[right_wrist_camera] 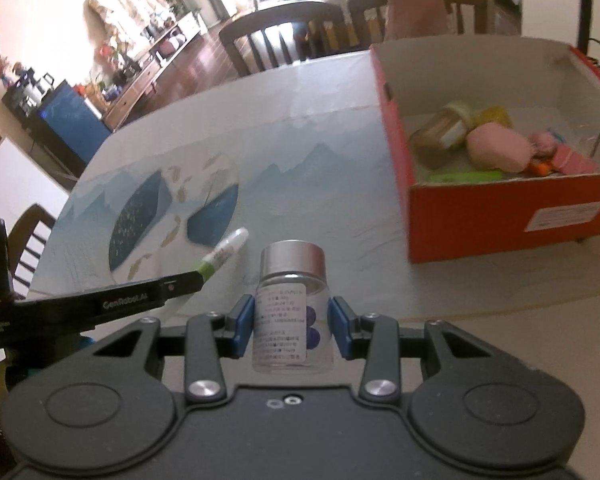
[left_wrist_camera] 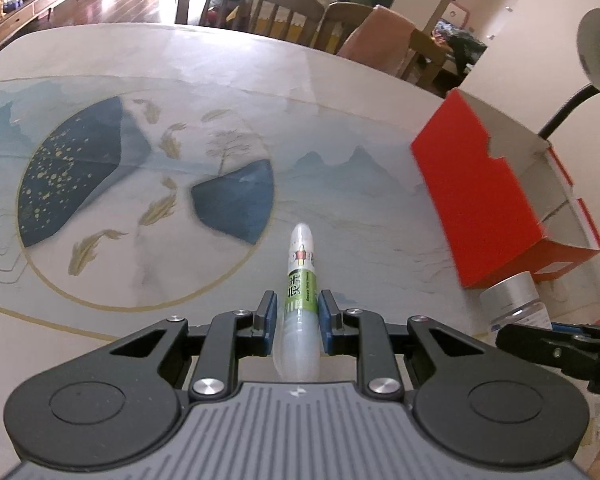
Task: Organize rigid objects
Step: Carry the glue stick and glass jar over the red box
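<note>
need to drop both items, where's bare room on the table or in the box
Bare tablecloth lies between the painted circle and the red box. Inside the box, the near-left floor is free; its middle and right are crowded with toys.

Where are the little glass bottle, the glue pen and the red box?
glass bottle [right_wrist_camera: 290, 330]: right wrist view, on its paper label.
glue pen [left_wrist_camera: 299, 288]: left wrist view, on its green band.
red box [right_wrist_camera: 500, 216]: right wrist view, on its near outer wall.
</note>
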The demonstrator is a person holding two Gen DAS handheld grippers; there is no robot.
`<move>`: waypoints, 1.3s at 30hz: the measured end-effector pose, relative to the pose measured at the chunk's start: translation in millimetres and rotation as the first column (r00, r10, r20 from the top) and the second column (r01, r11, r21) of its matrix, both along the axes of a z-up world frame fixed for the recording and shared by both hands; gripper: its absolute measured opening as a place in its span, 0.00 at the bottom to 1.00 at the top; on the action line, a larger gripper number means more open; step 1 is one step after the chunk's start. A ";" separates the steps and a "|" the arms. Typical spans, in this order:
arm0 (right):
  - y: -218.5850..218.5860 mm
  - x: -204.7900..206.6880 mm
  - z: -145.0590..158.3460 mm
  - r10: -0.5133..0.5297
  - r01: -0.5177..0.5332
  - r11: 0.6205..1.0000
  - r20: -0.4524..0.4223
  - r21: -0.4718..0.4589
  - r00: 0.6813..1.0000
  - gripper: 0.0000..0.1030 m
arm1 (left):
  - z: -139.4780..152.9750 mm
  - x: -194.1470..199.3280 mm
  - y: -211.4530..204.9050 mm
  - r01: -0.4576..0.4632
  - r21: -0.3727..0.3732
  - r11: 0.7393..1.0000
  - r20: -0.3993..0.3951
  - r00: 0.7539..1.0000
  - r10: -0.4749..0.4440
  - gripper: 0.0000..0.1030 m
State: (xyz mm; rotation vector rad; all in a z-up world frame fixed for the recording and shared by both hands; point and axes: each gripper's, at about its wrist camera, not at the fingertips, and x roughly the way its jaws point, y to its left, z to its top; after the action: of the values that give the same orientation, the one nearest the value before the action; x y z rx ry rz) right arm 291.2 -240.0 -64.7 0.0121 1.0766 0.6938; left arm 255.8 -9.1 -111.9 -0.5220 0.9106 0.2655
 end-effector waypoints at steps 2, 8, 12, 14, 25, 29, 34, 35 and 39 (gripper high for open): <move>-7.0 1.5 6.2 -0.021 0.021 1.000 0.014 0.011 1.000 0.38 | 6.0 0.9 -2.3 0.010 0.000 1.000 0.013 1.000 -0.010 0.20; -27.5 8.8 21.3 -0.085 0.083 0.996 0.049 0.039 0.995 0.38 | 25.5 8.5 -10.7 0.048 -0.007 0.999 0.048 0.998 -0.048 0.16; -41.7 14.2 30.9 -0.127 0.122 0.991 0.076 0.058 0.989 0.38 | 36.6 15.0 -17.2 0.073 -0.003 0.997 0.067 0.995 -0.073 0.16; -48.1 16.7 35.3 -0.145 0.140 0.988 0.092 0.063 0.985 0.38 | 43.2 18.0 -20.0 0.085 -0.004 0.996 0.081 0.993 -0.084 0.16; -78.1 55.0 51.7 -0.242 0.235 0.970 0.169 0.059 0.956 0.38 | 94.9 54.8 -42.5 0.160 0.035 0.986 0.189 0.968 -0.164 0.16; -87.7 73.3 51.3 -0.272 0.268 0.962 0.191 0.046 0.943 0.38 | 109.4 75.7 -55.6 0.187 0.046 0.981 0.220 0.956 -0.192 0.16; -98.1 96.5 44.9 -0.298 0.298 0.954 0.205 0.033 0.932 0.38 | 121.2 105.5 -81.4 0.234 0.077 0.969 0.243 0.938 -0.245 0.16; -99.4 101.3 42.7 -0.300 0.301 0.953 0.204 0.027 0.932 0.38 | 121.5 113.0 -87.3 0.243 0.082 0.967 0.243 0.936 -0.256 0.16; -105.2 119.8 31.3 -0.303 0.310 0.951 0.204 -0.004 0.931 0.38 | 118.6 139.9 -106.7 0.269 0.093 0.959 0.250 0.926 -0.284 0.16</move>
State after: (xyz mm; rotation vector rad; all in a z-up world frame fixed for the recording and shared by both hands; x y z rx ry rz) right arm 411.0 -345.1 -33.4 0.0765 0.8670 0.3836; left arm 395.6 -115.8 6.6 -0.3592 0.7061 -0.0357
